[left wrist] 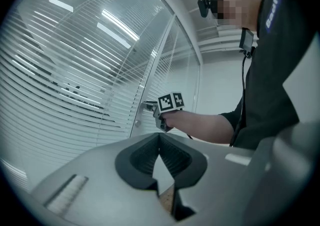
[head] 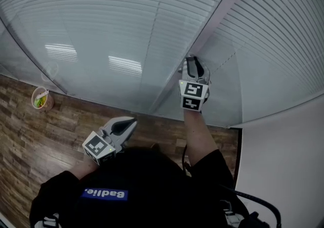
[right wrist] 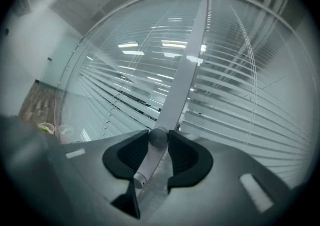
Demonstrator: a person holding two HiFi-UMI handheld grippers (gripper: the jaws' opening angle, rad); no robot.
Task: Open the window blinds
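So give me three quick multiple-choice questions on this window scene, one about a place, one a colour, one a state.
1. Where is the small cup?
A. in the left gripper
B. on the wood floor beside the glass
C. on a shelf

2. What colour are the blind slats?
A. white
B. red
C. black

3. How is the right gripper?
A. wide open in free air
B. holding the cup
C. closed on the metal knob at the window frame

Answers: B, the cup stands on the planks at the head view's left; A, every slat is pale white; C, the right gripper view shows the knob clamped between the pads.
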